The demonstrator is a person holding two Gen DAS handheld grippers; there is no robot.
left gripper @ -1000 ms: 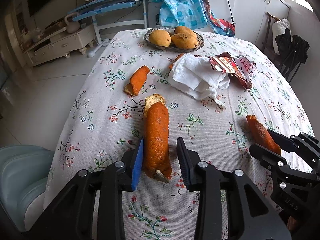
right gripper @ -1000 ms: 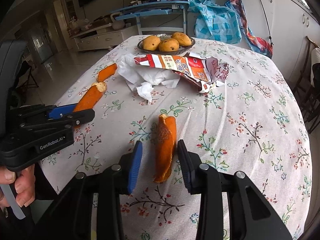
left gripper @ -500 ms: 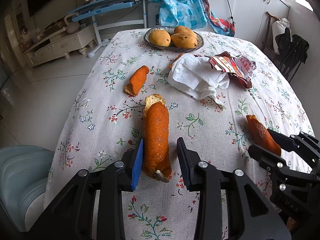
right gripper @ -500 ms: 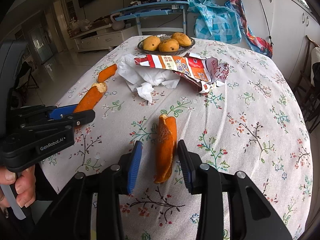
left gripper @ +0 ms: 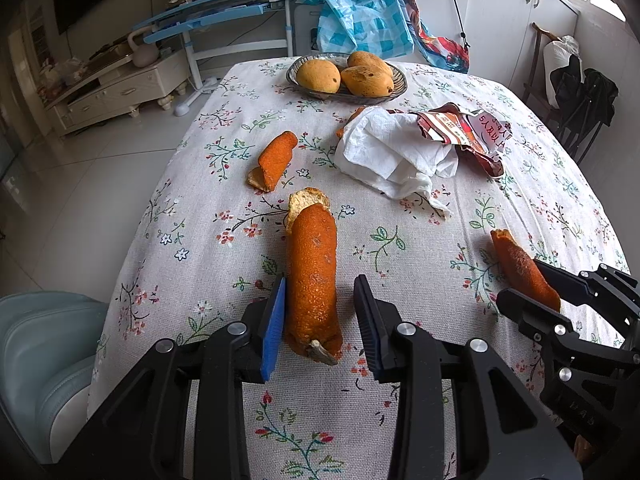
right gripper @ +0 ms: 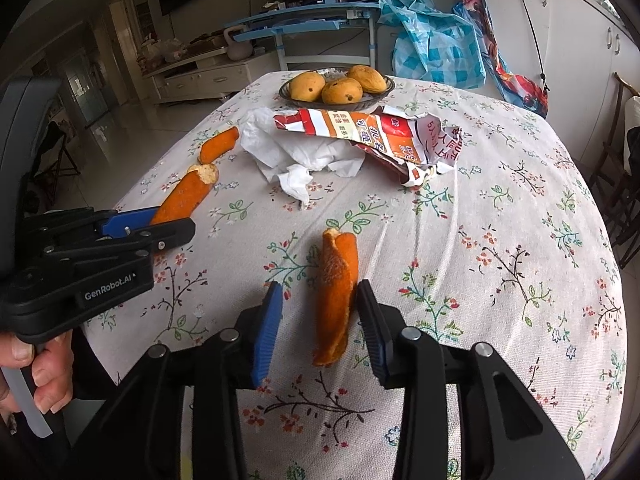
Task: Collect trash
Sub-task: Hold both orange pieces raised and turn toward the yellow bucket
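left wrist view: my left tool [left gripper: 320, 312] sits low over the floral worktop [left gripper: 200, 208], spread around the long orange peel [left gripper: 312, 280]. the blue pad looks to be touching the peel's side, the black pad stands clear, so nothing is pinched. a shorter peel [left gripper: 274, 160] lies further up, and the tissue [left gripper: 396, 152] and torn wrapper [left gripper: 464, 132] lie near the bowl of fruit [left gripper: 346, 74].

right wrist view: my right tool [right gripper: 318, 320] straddles the curled peel [right gripper: 336, 292], jaws just closing a little. the peel leans by the black pad, possibly brushing it, though i can't be sure from this angle, and there's a gap on the blue side.

to do this well i'd centre each peel between the pads, squeeze gently so the rind doesn't buckle or slide out, then lift straight up off the cloth.
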